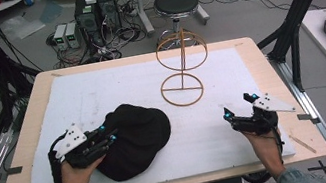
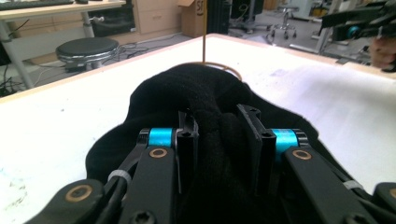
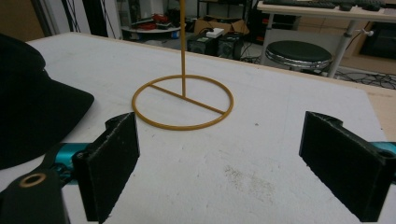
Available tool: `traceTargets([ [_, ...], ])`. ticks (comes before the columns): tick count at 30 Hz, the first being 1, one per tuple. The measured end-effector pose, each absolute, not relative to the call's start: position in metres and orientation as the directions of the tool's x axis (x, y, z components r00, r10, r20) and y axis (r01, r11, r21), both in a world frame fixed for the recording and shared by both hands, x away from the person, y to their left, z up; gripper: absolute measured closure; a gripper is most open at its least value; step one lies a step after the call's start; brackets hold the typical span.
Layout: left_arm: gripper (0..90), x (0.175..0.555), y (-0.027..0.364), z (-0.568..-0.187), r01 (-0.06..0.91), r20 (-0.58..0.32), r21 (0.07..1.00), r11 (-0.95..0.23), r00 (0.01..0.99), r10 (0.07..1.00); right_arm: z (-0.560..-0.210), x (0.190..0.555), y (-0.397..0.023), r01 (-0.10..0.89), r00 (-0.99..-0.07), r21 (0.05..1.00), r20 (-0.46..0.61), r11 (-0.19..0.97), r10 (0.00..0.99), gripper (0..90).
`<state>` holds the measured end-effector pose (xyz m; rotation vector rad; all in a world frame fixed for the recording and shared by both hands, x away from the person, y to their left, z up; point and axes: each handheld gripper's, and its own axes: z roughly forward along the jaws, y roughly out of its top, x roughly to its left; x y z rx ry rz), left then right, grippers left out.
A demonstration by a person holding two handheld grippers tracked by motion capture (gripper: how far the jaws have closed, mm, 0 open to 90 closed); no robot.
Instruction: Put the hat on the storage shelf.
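Near the front-left corner of the table (image 1: 28,145), the left gripper (image 1: 109,140) comes in from the person's left hand (image 1: 76,170) and is clamped on the black cap (image 1: 133,137); in the left gripper view its two black jaws pinch a thick fold of the cap's fabric (image 2: 215,121) between them, the blue fittings showing on either side. The cap lies on the white mat (image 1: 100,92) that covers most of the wooden table, left of the middle and close to the front edge, its rounded crown toward the table's centre. Farther right and toward the back edge stands a yellow wire stand (image 1: 181,68): a flat ring base with a crossbar resting on the mat, an upright rod, and a larger hoop at the top. In the right gripper view the base ring (image 3: 182,102) lies well ahead of the jaws, with the cap's brim (image 3: 42,112) at the left side. Near the front-right corner, the right gripper (image 1: 238,119), held in the right hand (image 1: 264,142), hovers low over the mat with its jaws spread wide and nothing between them. Beyond the back edge stands a round black stool (image 1: 176,5) among floor cables.
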<state>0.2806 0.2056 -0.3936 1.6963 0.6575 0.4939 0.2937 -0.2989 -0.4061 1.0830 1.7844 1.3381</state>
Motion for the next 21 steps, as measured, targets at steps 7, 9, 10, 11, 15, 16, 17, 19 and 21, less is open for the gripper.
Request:
traceTargets([
  [7,71.6,0.282,0.204,-0.382,0.121,0.001,0.982,-0.144,0.764,0.645,-0.406,0.293,-0.3,0.236,-0.444,0.963,-0.014,0.132,0.896,12.0],
  [9,71.7,0.282,0.204,-0.377,0.107,0.009,0.984,-0.141,0.764,0.645,-0.405,0.292,-0.3,0.24,-0.445,0.962,-0.01,0.13,0.895,12.0],
  [10,71.7,0.282,0.204,-0.372,0.09,0.021,0.987,-0.137,0.762,0.647,-0.405,0.292,-0.301,0.238,-0.445,0.963,-0.01,0.13,0.895,11.9],
  [11,71.8,0.282,0.204,-0.372,0.09,0.021,0.987,-0.137,0.762,0.647,-0.405,0.292,-0.301,0.235,-0.445,0.963,-0.011,0.129,0.895,11.9],
  [15,72.1,0.283,0.206,-0.36,0.055,0.042,0.99,-0.128,0.758,0.651,-0.405,0.292,-0.302,0.234,-0.445,0.964,-0.012,0.129,0.896,11.9],
  [16,72.1,0.283,0.206,-0.36,0.055,0.042,0.99,-0.128,0.758,0.651,-0.405,0.292,-0.302,0.234,-0.445,0.964,-0.012,0.129,0.896,11.9],
  [17,72.1,0.284,0.207,-0.356,0.045,0.045,0.992,-0.12,0.754,0.655,-0.405,0.292,-0.301,0.234,-0.444,0.964,-0.01,0.127,0.896,11.9],
  [19,72.1,0.284,0.208,-0.354,0.04,0.047,0.992,-0.117,0.752,0.657,-0.405,0.292,-0.301,0.231,-0.445,0.964,-0.014,0.129,0.895,11.9],
  [21,72.1,0.285,0.209,-0.351,0.031,0.045,0.994,-0.105,0.755,0.655,-0.405,0.292,-0.301,0.23,-0.446,0.965,-0.015,0.13,0.895,12.0],
])
